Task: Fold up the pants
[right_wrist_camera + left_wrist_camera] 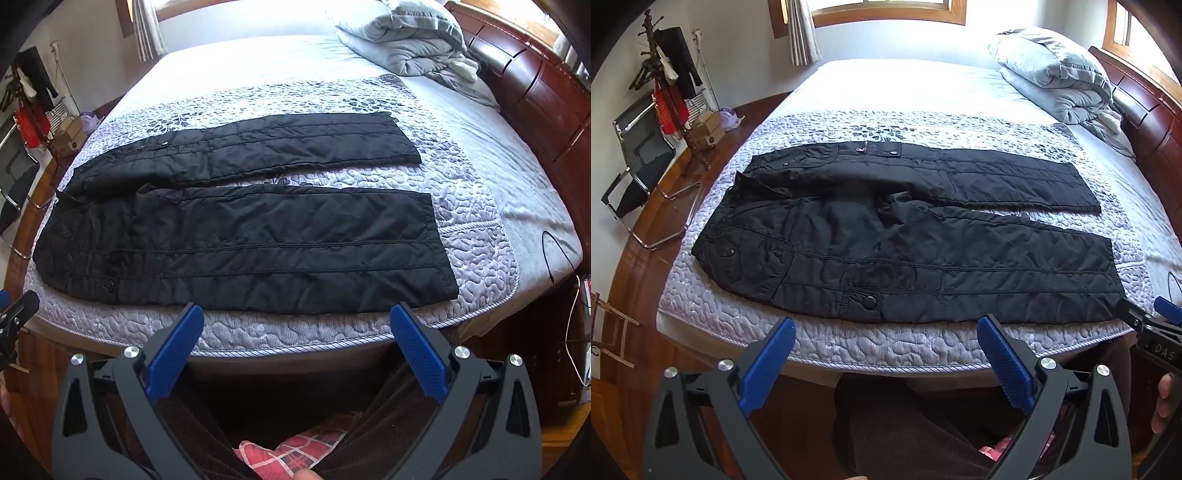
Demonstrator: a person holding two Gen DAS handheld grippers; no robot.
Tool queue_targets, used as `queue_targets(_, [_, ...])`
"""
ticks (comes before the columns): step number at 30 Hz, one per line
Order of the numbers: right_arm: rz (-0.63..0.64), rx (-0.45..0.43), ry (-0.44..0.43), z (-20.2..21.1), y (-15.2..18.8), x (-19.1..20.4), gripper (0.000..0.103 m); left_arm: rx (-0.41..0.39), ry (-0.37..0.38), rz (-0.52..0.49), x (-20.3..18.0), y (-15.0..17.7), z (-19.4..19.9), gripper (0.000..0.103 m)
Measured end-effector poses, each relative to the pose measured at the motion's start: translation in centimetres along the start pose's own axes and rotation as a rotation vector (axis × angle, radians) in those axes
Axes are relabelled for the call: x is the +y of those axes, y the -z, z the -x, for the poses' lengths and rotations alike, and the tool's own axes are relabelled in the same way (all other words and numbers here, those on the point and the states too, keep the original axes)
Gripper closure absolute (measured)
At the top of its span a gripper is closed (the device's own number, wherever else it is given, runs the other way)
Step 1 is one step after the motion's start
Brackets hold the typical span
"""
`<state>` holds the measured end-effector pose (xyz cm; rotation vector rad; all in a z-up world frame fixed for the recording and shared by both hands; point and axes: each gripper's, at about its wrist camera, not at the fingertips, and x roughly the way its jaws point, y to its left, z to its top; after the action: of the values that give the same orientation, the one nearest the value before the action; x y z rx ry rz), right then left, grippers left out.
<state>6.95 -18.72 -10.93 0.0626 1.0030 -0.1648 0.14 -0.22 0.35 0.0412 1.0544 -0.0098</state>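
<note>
Left wrist view first: the black quilted pants [905,243] are laid out flat across the near part of the bed [886,88], on a lilac quilted bedspread [849,339]. Waist is off to the left, both legs run to the right with a strip of bedspread showing between them. The near leg lies just beside the mattress edge, and you can see a snap button [868,302] on a pocket flap there. The left gripper [886,332] hangs in front of the bed edge, its blue pads [1006,363] spread wide with nothing between them, not touching the pants. At the far right edge a bit of the right gripper [1152,325] pokes in. Back by the headboard [1145,110] there's a folded grey comforter [1052,70], and on the left a coat rack [665,88] and a folding chair [639,166].

Right wrist view: same pants [240,240], seen more from the hem end, the two hems lying at the right, well apart from each other. The right gripper [297,321] is also spread wide and empty, hovering near the hem end of the near leg, short of the fabric. The left gripper [16,310] peeks in at the left edge. A black cable [554,254] trails over the right side of the bed.
</note>
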Motion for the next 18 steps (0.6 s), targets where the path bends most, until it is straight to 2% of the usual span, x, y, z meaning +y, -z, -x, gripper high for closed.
queue_targets(18, [-0.002, 0.009, 0.002, -0.23, 0.04, -0.40, 0.002, -0.009, 0.000, -0.008, 0.03, 0.18, -0.04, 0.004])
